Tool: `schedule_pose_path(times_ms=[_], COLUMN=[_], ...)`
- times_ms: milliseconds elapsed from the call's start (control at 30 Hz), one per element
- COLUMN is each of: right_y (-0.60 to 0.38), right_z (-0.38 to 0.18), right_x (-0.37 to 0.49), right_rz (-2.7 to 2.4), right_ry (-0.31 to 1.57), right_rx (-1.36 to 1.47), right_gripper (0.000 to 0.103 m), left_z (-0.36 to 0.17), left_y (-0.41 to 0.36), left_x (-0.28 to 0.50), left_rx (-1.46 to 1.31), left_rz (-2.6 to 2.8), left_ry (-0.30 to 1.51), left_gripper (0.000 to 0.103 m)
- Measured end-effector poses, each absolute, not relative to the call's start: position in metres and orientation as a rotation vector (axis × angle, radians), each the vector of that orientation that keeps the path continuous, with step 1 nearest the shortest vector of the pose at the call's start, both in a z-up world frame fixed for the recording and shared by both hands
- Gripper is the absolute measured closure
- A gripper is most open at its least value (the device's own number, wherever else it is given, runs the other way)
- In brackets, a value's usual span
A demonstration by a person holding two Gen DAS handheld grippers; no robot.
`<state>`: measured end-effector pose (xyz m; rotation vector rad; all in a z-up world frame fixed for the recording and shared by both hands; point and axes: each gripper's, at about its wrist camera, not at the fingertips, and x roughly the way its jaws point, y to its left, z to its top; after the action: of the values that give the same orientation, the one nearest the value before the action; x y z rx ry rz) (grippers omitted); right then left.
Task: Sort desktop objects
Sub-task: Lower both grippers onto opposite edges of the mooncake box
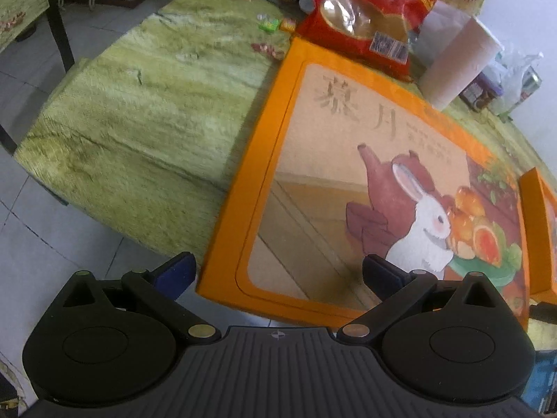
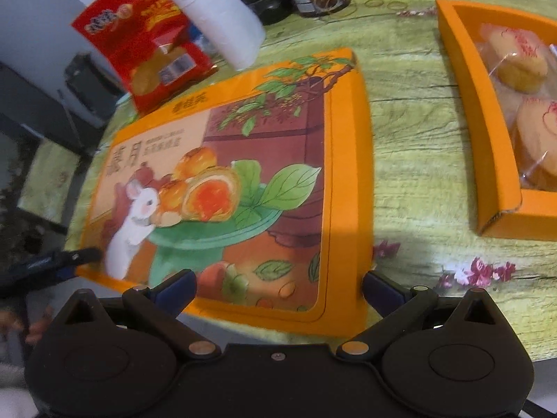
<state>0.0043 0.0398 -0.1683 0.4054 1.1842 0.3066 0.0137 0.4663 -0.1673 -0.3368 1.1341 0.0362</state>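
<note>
The left gripper (image 1: 276, 271) is wide open at the near left corner of the orange lid (image 1: 365, 188), one finger out past the lid's edge and one over the rabbit picture. The right gripper (image 2: 278, 287) is wide open too, at the lid's near right corner, and holds nothing. The lid lies flat on the green table (image 2: 417, 146), with a red bag (image 2: 146, 45) and a paper roll (image 2: 222, 17) behind it and a box (image 2: 487, 111) of cakes (image 2: 515, 62) off to the right.
</note>
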Motion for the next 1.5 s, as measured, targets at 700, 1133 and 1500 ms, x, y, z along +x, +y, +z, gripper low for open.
schedule_pose_path(times_ms=[700, 1133, 1500], right_y=[0.034, 0.029, 0.025], right_z=[-0.183, -0.187, -0.186], right_x=[0.029, 0.012, 0.036], right_rz=[0.249, 0.262, 0.178], right_ry=[1.215, 1.256, 1.187], right_rx=[0.430, 0.466, 0.440], right_gripper=[0.000, 0.000, 0.001], left_z=[-0.166, -0.158, -0.163], left_y=[0.435, 0.439, 0.437], left_x=[0.039, 0.027, 0.059], left_rx=[-0.156, -0.094, -0.040], left_rz=[-0.027, -0.089, -0.082], left_ry=[1.152, 1.176, 1.127], left_gripper=[0.000, 0.000, 0.000])
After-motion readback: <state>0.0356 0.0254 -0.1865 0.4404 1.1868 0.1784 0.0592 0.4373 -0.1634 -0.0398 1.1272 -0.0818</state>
